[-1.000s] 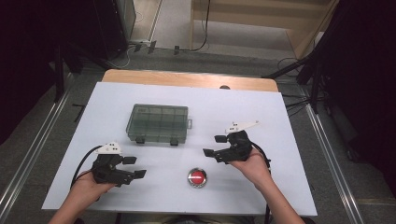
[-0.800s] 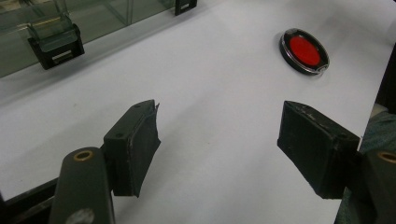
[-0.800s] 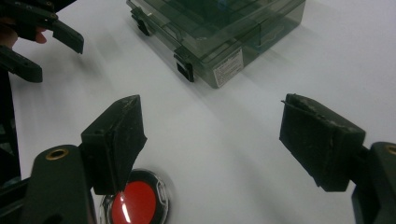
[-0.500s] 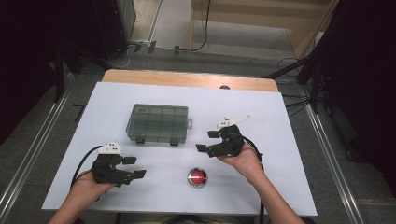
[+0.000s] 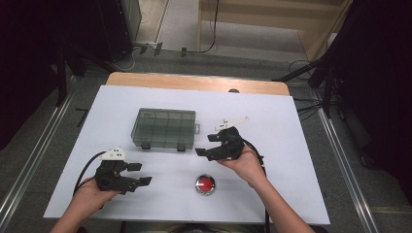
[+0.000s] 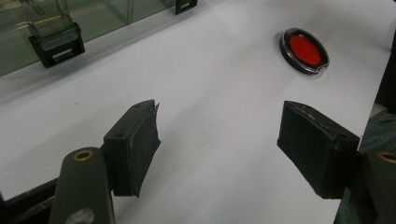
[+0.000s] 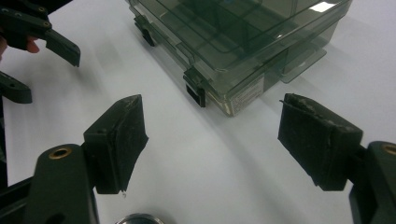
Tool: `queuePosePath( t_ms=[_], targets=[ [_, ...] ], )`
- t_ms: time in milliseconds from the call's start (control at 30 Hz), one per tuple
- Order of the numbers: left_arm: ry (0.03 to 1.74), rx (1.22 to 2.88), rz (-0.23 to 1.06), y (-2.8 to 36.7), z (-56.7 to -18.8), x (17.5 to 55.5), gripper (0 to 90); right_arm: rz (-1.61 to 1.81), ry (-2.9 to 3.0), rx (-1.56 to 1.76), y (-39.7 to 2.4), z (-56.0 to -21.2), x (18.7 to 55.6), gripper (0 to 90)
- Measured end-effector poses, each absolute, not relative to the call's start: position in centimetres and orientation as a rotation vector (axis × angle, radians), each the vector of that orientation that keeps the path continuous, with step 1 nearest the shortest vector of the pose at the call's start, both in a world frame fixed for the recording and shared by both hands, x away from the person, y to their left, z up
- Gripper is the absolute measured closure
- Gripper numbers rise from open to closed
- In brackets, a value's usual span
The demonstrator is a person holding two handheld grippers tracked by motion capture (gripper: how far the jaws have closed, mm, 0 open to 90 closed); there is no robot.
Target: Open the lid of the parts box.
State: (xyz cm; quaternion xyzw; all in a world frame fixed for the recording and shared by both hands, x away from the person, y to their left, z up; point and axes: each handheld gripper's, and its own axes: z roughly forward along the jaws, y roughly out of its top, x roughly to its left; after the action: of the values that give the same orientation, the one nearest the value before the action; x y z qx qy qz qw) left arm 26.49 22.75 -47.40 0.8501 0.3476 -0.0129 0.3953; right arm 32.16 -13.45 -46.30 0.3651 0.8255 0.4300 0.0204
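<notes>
Since the earlier frame, the right gripper (image 5: 205, 144) has travelled left across the table toward the box (image 5: 164, 127); the left gripper (image 5: 141, 174) has kept its place near the front left edge.

The box sits closed at the centre-left of the white table (image 5: 301, 160), with the right gripper just beside its front right corner and not touching it. Both grippers have their jaws spread wide, holding nothing.

Risks, as judged from this position:
- The box looks light and the table surface is smooth. A one-sided push on a latch (image 7: 195, 92) would likely slide or turn the box instead of releasing it.
- The latches are small and dark. A jaw that lands off-centre may slip off.
- The red button (image 5: 205, 184) lies close behind the right hand and could be pressed by accident.

Materials: the box is smoky, see-through hard plastic, flat and rectangular, divided into compartments, with a glossy lid. The jaw pads (image 7: 119, 137) are matte black with worn, rough edges. The button is a round red disc in a dark ring.
</notes>
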Motion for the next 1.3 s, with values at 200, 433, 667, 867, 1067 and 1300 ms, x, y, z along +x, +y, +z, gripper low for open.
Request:
queuePosePath(
  t_ms=[200, 433, 667, 867, 1067, 1300],
  targets=[
    [0.886, 2.151, -0.032, 22.9, -47.4, 26.5, 28.3, 1.304, 2.553, 1.126, -12.5, -46.6, 32.6, 28.2],
    [0.885, 2.148, -0.03, 22.9, -47.4, 26.5, 28.3, 1.295, 2.558, 1.151, -11.9, -47.2, 33.2, 43.3],
    [0.89, 2.145, -0.027, 22.9, -47.4, 26.6, 28.4, 1.277, 2.585, 1.175, -11.8, -47.9, 33.5, 62.9],
    [0.891, 2.147, -0.022, 23.0, -47.3, 26.6, 28.4, 1.306, 2.614, 1.215, -11.9, -48.2, 33.8, 84.2],
    [0.895, 2.141, -0.02, 23.0, -47.3, 26.7, 28.4, 1.263, 2.621, 1.19, -11.7, -48.6, 34.1, 90.0],
    [0.898, 2.137, -0.018, 23.1, -47.3, 26.7, 28.4, 1.255, 2.631, 1.19, -11.1, -48.8, 34.2, 90.0]
  ],
)
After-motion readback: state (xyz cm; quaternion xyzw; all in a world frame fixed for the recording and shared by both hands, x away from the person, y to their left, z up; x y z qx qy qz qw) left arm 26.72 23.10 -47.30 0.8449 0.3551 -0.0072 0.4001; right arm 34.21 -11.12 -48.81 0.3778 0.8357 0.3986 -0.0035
